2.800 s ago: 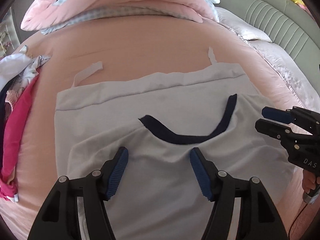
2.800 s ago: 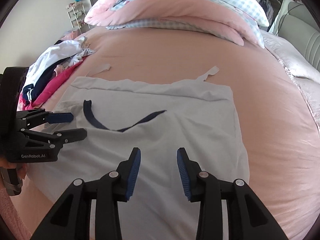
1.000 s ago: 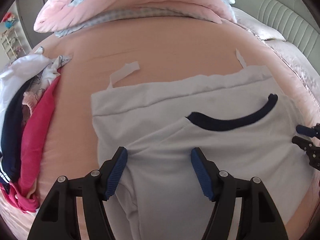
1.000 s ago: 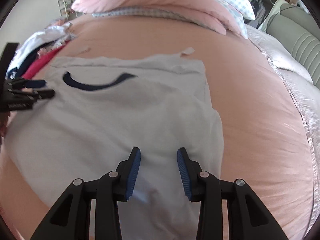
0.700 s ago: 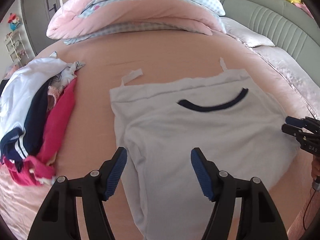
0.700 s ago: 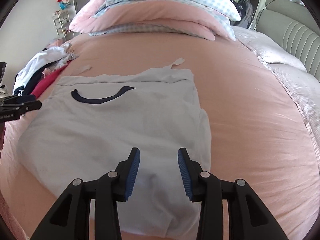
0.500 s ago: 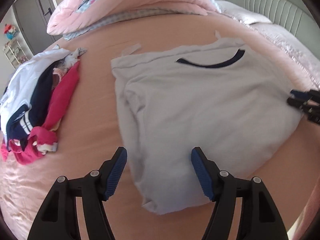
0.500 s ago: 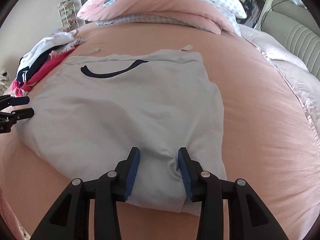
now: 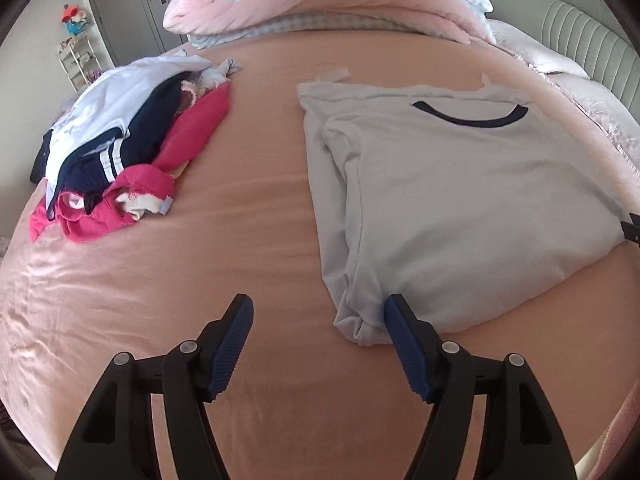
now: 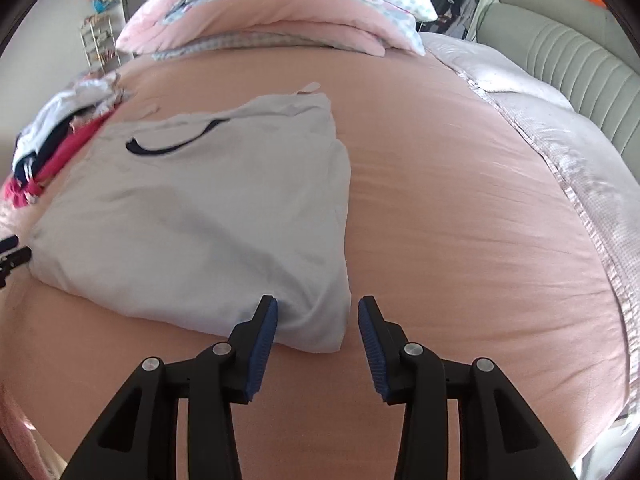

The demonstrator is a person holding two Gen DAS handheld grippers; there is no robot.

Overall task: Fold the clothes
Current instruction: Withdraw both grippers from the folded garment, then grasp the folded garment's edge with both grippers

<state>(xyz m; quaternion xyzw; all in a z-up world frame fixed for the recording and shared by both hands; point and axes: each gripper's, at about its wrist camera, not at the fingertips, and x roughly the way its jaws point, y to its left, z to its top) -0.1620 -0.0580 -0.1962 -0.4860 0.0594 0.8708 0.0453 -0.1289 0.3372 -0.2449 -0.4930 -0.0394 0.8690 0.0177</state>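
A white shirt (image 9: 472, 200) with a navy collar band (image 9: 468, 118) lies folded flat on the pink bed. My left gripper (image 9: 318, 320) is open over bare sheet. Its right finger (image 9: 400, 328) is just beside the shirt's near left corner, and nothing is held. My right gripper (image 10: 319, 316) hovers at the near right corner of the shirt (image 10: 200, 208), jaws opening. That corner shows between the fingers, but the pads do not press on it. Each gripper's tips show at the other view's edge: the right gripper (image 9: 632, 228) and the left gripper (image 10: 12, 252).
A heap of loose clothes (image 9: 120, 152) in white, navy and pink lies on the left side of the bed. A rolled pink duvet and pillows (image 10: 280, 8) lie at the far end. A pale quilt (image 10: 560, 140) and a grey headboard (image 10: 568, 44) run along the right.
Both grippers have drawn back from over the shirt to its near edge. The left one slid left, off the cloth onto bare sheet. The right jaws stand slightly wider.
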